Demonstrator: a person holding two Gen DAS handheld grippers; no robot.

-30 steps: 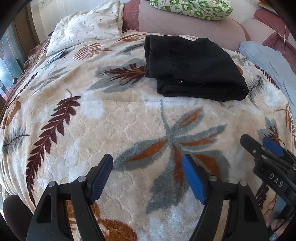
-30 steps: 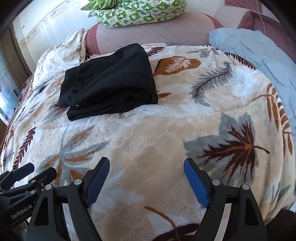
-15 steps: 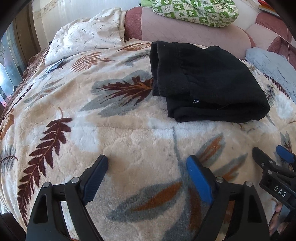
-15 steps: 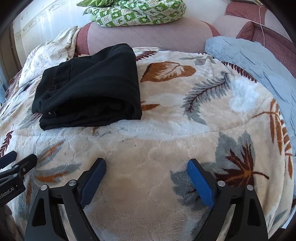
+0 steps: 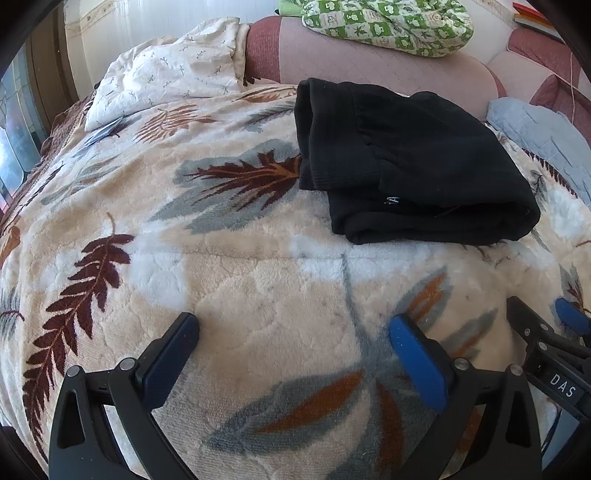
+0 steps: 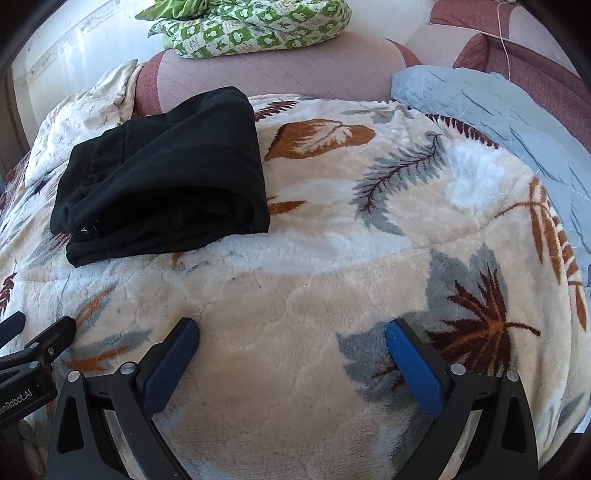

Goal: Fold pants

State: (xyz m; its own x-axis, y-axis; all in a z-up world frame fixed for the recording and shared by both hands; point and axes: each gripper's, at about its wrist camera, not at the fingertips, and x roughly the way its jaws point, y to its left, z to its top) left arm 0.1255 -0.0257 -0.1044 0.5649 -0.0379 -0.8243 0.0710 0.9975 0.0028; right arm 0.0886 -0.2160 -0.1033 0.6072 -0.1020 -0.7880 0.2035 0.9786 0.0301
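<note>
We take the pants (image 5: pixel 413 162) as our landmark: a black bundle, folded over on itself, lying on the leaf-print blanket (image 5: pixel 229 280) of the bed.

Far left of the pants, a white quilt (image 5: pixel 170 70) is bunched at the head of the bed. Nearer us and left of the pants, the left tool (image 5: pixel 291 332) hangs over bare blanket. Its jaws have just been opening and now stand wide apart, with nothing between them. It is well apart from the pants.

Behind the pants runs a pink headboard (image 6: pixel 280 74) with a green checked cover (image 6: pixel 251 26) on top.

In front of the pants and to their right, the right tool (image 6: pixel 291 332) also has jaws that have just been opening. They stand wide apart and empty above the blanket. Farther right of the pants lies a blue quilt (image 6: pixel 491 107).

We judge the fold as done or nearly so, with both tools clear of the cloth.

What could go wrong from here:
- The top layers look loosely stacked, so if either tool brushes the near edge they may slide and the bundle may spread.
- The plush blanket is soft and uneven, so pressing beside the pants could tip the stack.
- With jaws this wide, a tool reaching in again could pinch blanket pile along with cloth.
</note>
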